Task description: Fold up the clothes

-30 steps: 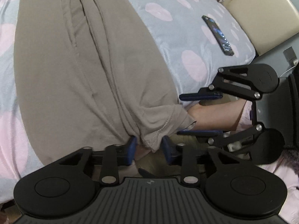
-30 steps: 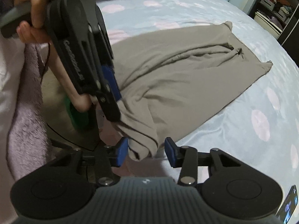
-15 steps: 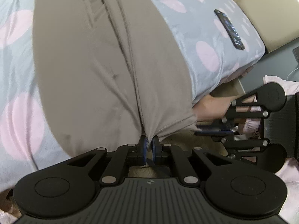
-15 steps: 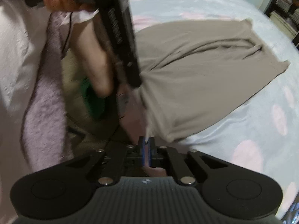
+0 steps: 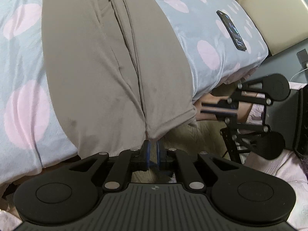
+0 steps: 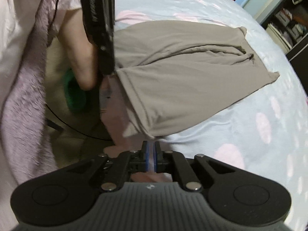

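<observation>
Clamping done since a second ago: I now have left gripper [image 5: 152, 150] and right gripper [image 6: 151, 150] pinched on the near hem of the garment [image 5: 107, 57] lying across the bed [image 5: 202, 25], ready to fold.

Black tool [image 5: 152, 152] with blue pads, silver screws, ribbed grey body.
</observation>
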A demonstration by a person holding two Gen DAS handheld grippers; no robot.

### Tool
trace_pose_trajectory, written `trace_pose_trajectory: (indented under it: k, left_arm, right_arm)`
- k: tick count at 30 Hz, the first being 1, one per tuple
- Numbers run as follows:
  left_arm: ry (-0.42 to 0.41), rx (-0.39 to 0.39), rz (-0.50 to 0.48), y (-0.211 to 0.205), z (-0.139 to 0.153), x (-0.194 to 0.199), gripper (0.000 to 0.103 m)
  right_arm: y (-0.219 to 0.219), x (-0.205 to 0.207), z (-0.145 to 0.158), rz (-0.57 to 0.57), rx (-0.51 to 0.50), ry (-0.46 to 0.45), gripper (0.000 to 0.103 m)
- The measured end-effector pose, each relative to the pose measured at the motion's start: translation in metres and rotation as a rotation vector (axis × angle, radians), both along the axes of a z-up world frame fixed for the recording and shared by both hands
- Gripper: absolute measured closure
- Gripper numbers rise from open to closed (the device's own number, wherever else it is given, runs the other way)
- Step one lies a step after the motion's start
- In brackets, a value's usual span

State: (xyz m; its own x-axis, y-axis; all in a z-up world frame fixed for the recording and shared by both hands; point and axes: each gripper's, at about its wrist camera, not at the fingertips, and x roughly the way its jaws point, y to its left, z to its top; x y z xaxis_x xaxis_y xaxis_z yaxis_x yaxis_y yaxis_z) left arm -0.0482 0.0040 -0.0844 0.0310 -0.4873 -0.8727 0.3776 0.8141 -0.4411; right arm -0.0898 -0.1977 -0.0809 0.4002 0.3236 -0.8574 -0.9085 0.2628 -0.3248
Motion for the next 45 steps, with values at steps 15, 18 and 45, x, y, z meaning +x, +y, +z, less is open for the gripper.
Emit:
trace_pose_trajectory:
  k: [15,18,45]
  left_arm:
    - [-0.044,-0.032,0.066,0.011,0.014,-0.002,0.099]
    - [-0.058,-0.039,0.088,0.017,0.018,0.001,0.099]
    - [-0.143,0.125,0.111,0.059,0.002,-0.002,0.054]
  right_arm:
    - [0.011,-0.009,-0.009,0.121,-0.052,-0.050,0.100]
    - [0.005,-0.016,-0.001,0.102,-0.050,-0.019,0.100]
    - [-0.034,0.043,0.029,-0.364,0.233,0.341,0.068]
